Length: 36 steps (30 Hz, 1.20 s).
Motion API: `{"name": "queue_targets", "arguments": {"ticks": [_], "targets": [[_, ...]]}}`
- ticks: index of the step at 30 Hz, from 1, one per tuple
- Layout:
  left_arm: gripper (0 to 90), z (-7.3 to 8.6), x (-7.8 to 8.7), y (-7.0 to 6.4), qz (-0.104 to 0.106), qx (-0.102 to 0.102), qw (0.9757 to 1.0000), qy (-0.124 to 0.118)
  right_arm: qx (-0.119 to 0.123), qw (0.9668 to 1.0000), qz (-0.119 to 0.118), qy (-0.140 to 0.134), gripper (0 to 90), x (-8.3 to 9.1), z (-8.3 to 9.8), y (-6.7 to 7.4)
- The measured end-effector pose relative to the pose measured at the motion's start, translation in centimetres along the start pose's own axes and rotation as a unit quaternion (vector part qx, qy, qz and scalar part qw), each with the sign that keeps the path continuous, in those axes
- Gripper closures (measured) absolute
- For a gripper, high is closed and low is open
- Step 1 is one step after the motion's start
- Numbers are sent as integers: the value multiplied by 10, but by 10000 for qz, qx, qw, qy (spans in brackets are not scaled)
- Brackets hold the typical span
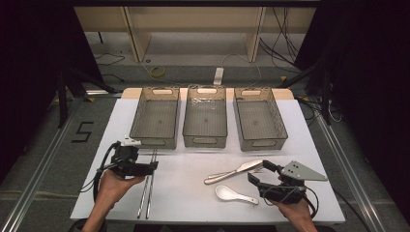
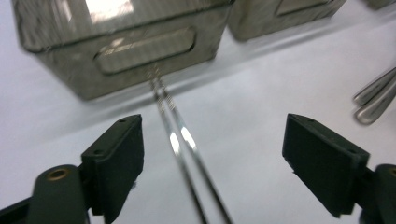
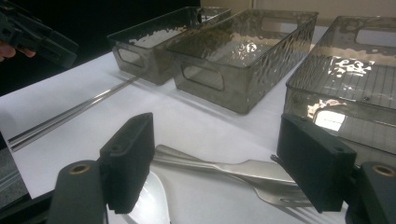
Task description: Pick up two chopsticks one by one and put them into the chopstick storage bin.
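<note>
Two metal chopsticks (image 1: pixel 146 193) lie side by side on the white table top, pointing at the left bin (image 1: pixel 155 116). My left gripper (image 1: pixel 147 166) hovers over their far half; in the left gripper view the chopsticks (image 2: pixel 180 135) run up between its wide-apart jaws, untouched by my left gripper (image 2: pixel 212 158). At the right lie a metal fork (image 1: pixel 237 170) and a white spoon (image 1: pixel 232 194). My right gripper (image 1: pixel 261 172) stands open just right of them. In the right gripper view the fork (image 3: pixel 243 170) and spoon (image 3: pixel 149 200) lie between and below the jaws of my right gripper (image 3: pixel 215 158).
Three clear plastic bins stand in a row at the back: left, middle (image 1: pixel 205 118) and right (image 1: pixel 258 118), with nothing in them. The white table top (image 1: pixel 193 193) has free room between the chopsticks and the fork. Metal rails run along both sides of the table.
</note>
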<state>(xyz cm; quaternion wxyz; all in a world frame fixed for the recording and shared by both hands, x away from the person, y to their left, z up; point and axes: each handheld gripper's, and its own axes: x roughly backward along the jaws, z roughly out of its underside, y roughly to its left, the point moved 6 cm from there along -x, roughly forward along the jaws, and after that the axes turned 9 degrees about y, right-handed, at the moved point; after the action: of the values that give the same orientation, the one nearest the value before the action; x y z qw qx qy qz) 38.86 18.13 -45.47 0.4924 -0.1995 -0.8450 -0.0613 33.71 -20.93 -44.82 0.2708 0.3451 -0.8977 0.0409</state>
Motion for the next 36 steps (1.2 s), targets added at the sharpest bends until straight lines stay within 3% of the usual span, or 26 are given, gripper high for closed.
{"name": "queue_targets", "arguments": {"ticks": [2,6,8,13,21,27,36], "targets": [[228,2,2,4,-77,60,9999,124,25,10000,-20,40,286,-1,0,1],[254,7,-1,9,-223,-63,9989,404,75,9999,-35,101,286,-2,1,3],[269,12,-6,9,-269,-227,9971,675,100,9999,-3,100,286,-2,1,3],[314,20,-18,4,-257,-420,9924,1132,163,9997,30,153,286,-3,2,4],[400,31,-32,6,-242,-488,9840,1694,185,9996,40,205,285,-4,2,4],[457,35,-40,7,-300,-576,9794,1912,188,9995,60,256,285,-5,3,4],[529,37,-49,5,-238,-611,9754,2106,197,9993,67,313,286,-7,4,4]]}}
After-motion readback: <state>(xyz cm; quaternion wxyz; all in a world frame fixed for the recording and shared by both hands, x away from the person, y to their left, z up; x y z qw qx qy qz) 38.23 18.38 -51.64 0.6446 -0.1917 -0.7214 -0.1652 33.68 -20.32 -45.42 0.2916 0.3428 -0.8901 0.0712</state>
